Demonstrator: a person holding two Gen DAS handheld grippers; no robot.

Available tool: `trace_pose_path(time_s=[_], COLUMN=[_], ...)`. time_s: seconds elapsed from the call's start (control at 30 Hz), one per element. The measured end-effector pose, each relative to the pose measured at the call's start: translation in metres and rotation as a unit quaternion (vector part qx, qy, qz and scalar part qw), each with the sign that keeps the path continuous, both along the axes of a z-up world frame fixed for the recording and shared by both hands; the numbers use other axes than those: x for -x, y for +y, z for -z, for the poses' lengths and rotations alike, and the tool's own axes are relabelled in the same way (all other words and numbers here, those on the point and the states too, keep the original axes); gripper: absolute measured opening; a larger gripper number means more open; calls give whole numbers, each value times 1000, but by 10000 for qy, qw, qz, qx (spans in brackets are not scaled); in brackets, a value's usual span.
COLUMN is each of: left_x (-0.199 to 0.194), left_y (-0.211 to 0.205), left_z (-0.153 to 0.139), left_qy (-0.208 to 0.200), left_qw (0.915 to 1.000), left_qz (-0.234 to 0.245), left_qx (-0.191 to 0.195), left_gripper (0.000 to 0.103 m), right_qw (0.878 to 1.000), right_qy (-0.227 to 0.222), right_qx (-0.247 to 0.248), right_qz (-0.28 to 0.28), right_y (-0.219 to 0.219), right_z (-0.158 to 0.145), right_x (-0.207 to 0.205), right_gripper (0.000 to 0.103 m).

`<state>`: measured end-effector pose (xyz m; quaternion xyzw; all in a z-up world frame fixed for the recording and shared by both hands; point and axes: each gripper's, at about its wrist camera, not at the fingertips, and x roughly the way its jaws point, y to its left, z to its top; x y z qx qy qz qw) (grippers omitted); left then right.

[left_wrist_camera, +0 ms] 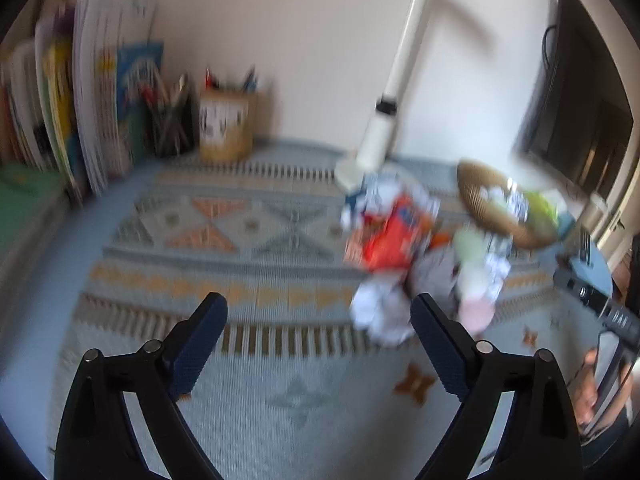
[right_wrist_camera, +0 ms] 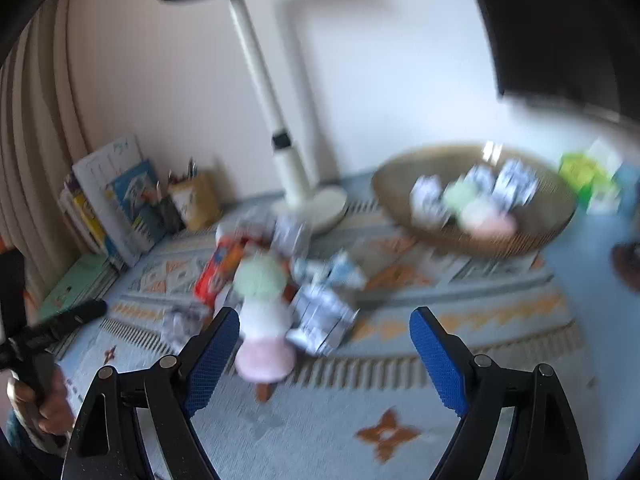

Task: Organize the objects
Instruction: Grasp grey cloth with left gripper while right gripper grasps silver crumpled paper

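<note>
A blurred pile of small packets lies on the patterned cloth: an orange-red pack (left_wrist_camera: 394,236) (right_wrist_camera: 218,268), white-and-black printed packets (left_wrist_camera: 380,316) (right_wrist_camera: 322,316), and green, white and pink round pieces (right_wrist_camera: 262,276) (right_wrist_camera: 264,356). A woven basket (left_wrist_camera: 486,210) (right_wrist_camera: 532,232) holds several more packets. My left gripper (left_wrist_camera: 320,336) is open and empty, just left of the pile. My right gripper (right_wrist_camera: 324,344) is open and empty, with its left finger (right_wrist_camera: 212,352) beside the pink piece.
A white desk lamp (left_wrist_camera: 384,128) (right_wrist_camera: 288,160) stands behind the pile. Books (left_wrist_camera: 92,104) (right_wrist_camera: 116,200) and pen holders (left_wrist_camera: 226,124) (right_wrist_camera: 192,200) line the back left. A dark monitor (left_wrist_camera: 580,112) is at the right.
</note>
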<state>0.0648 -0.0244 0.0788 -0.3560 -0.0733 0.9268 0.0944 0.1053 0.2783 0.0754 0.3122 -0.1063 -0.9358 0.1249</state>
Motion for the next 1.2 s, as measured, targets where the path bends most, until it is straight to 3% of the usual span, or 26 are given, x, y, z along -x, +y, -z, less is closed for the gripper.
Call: trace_pose_path(time_s=[0.07,0.17,0.3,0.37,0.4,0.43,0.47,0.57,0.7,0.77,0.8,0.87,0.93,1.0,1.1,1.2], left_x=[0,5,23,32,37,44,48,54,52,44,43,43,42,43,45,44], left_y=[0,13,32,43,47,52,54,54,53,51,51,50,48,46,45,48], left_z=[13,21,21,24,25,28,32,41,46,41,41,41,40,39,40,39], left_qy=[-193,-472,-545,-655,-729,-822,-855,-939,-805,-539,-524,-529,-478,-407,-392,-365], left_qw=[9994,9942,9933,9912,9902,9895,9895,9880,9905,9914,9914,9915,9921,9929,9937,9940], left_qz=[217,862,981,1126,1170,1178,1152,1186,1049,1126,1128,1117,1077,1037,968,981], left_qx=[-165,-426,-287,-250,-206,-151,-146,-314,-375,-406,-396,-402,-425,-427,-397,-315], left_gripper=[91,91,91,78,56,52,52,52,47,47,47,47,47,47,47,47], right_qw=[9997,9984,9977,9964,9944,9925,9900,9911,9919,9902,9890,9877,9890,9926,9977,9951], right_qy=[-117,-517,-624,-816,-1029,-1198,-1381,-1215,-1223,-1326,-1365,-1441,-1380,-1121,-578,-830], right_qx=[210,-28,235,220,235,149,-107,-454,-8,101,222,245,146,144,-330,-477], right_qz=[10,234,155,67,-84,-188,-251,-285,-338,-430,-528,-547,-506,-447,-140,-245], right_y=[1,4,15,15,12,7,-1,-12,-8,-8,-8,-6,0,13,35,38], right_z=[10,31,29,25,23,22,21,13,14,19,21,24,21,8,-15,-6], right_x=[1,10,18,29,41,50,61,76,105,115,118,117,109,92,45,29], right_gripper=[86,86,86,86,87,87,87,87,86,68,52,39,16,14,14,19])
